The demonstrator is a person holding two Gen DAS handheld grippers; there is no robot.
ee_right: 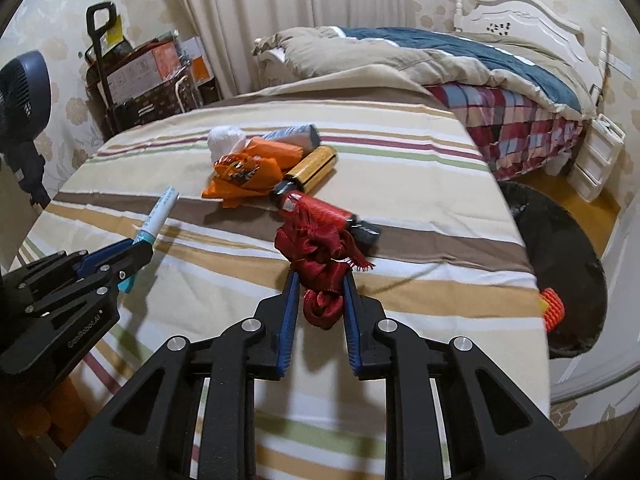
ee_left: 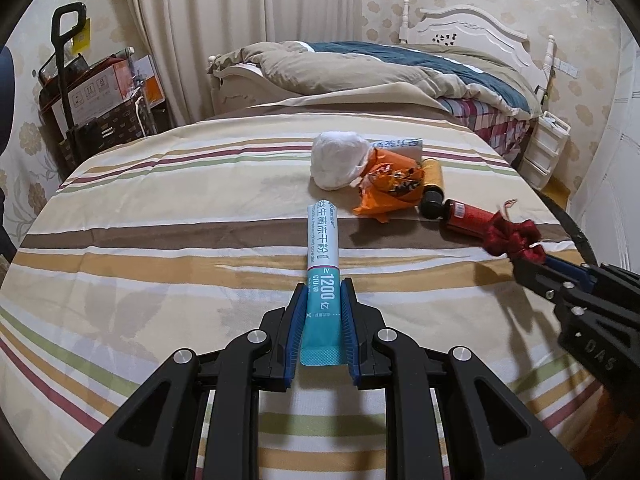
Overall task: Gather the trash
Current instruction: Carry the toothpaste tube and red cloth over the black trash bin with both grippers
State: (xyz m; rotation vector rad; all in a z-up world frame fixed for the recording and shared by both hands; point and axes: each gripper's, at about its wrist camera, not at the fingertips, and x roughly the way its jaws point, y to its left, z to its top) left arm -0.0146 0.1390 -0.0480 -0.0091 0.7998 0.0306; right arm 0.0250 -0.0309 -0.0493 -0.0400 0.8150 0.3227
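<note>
My left gripper [ee_left: 323, 286] is shut on the teal end of a long white-and-teal sachet [ee_left: 322, 236], which sticks out forward above the striped sheet [ee_left: 160, 208]. My right gripper [ee_right: 319, 276] is shut on a crumpled dark red ribbon [ee_right: 320, 248] just above the sheet. Beyond both lies a pile: a white tissue ball [ee_left: 338, 160], an orange wrapper [ee_left: 390, 186], a gold cylinder [ee_right: 316, 166], a red cylinder [ee_right: 320, 210] and a blue-and-white packet [ee_right: 292, 136]. The right wrist view shows the left gripper [ee_right: 140, 248] with its sachet [ee_right: 160, 212] at the left.
A dark round bin [ee_right: 560, 264] with an orange object [ee_right: 552, 308] stands off the sheet's right edge. A trolley with boxes [ee_left: 92, 92] and a fan [ee_right: 20, 92] are at the left. A bed with a rumpled quilt [ee_left: 380, 68] lies behind, white drawers [ee_left: 544, 148] beside it.
</note>
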